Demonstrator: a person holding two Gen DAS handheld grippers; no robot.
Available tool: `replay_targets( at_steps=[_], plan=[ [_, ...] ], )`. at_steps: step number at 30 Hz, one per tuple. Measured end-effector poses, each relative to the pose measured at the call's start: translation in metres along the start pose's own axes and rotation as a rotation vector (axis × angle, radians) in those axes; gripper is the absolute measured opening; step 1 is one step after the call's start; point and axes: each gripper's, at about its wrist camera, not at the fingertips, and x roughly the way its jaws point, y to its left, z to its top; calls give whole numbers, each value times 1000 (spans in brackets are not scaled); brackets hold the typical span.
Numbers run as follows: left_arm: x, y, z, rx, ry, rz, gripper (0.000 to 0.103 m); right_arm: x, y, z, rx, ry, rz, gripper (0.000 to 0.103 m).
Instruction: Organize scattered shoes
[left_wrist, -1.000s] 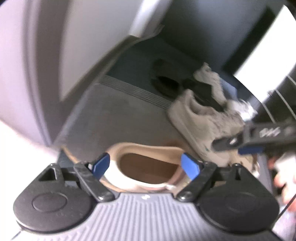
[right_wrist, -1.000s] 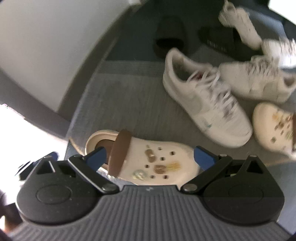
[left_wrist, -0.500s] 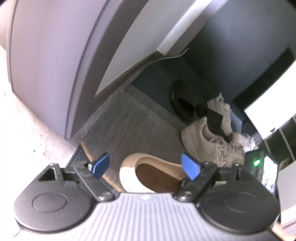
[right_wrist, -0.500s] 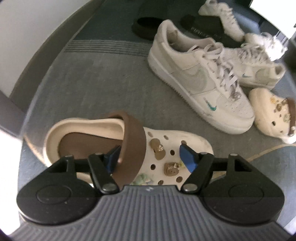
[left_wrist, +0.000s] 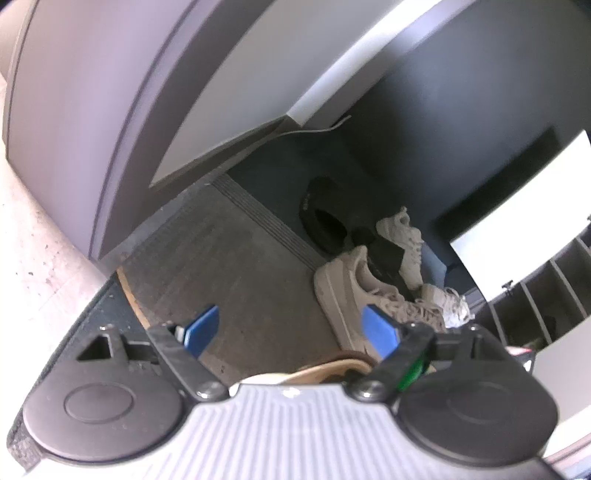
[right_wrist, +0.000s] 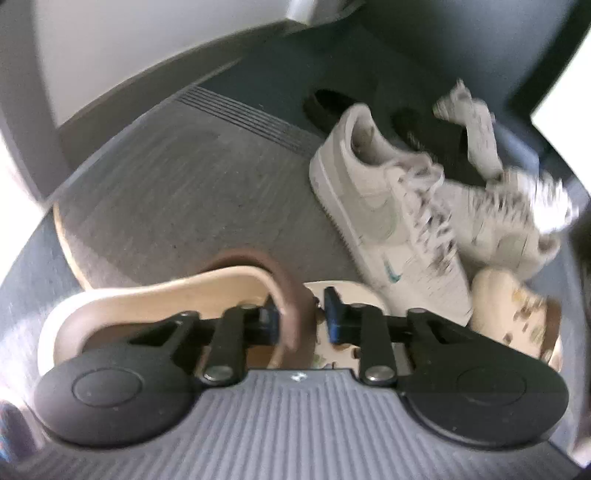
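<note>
My right gripper (right_wrist: 301, 314) is shut on the brown strap (right_wrist: 284, 291) of a cream clog (right_wrist: 147, 299) on the grey mat. Its mate, another cream clog (right_wrist: 513, 310), lies at the right. A white sneaker (right_wrist: 384, 206) lies just beyond, with a second white sneaker (right_wrist: 506, 218) behind it. My left gripper (left_wrist: 290, 326) is open and empty above the mat; the held clog's rim (left_wrist: 328, 369) shows under it, and the white sneaker (left_wrist: 354, 295) lies ahead.
Black slides (right_wrist: 332, 107) (right_wrist: 439, 144) and another white sneaker (right_wrist: 469, 122) lie at the back by a dark wall. A grey door and frame (left_wrist: 110, 110) stand to the left. Shelf compartments (left_wrist: 535, 295) show at the right. The grey mat (left_wrist: 229, 258) has a tan edge.
My right gripper has closed on the clog's brown strap and the clog has lifted slightly. My left gripper has drawn back, so the clog is now mostly below its view.
</note>
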Motion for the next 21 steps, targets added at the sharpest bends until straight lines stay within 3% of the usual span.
replay_targets(
  at_steps=[6,17,21],
  plan=[
    [-4,-4,0,14,-19,8,86,-18,-2,-18,-253,-137,51,19],
    [-6,1,7,34,-15,62,87,-25,57,-74,-889,-406,117,18],
    [-5,1,10,51,-12,70,88,-21,65,-83,-978,-430,124,18]
  ],
)
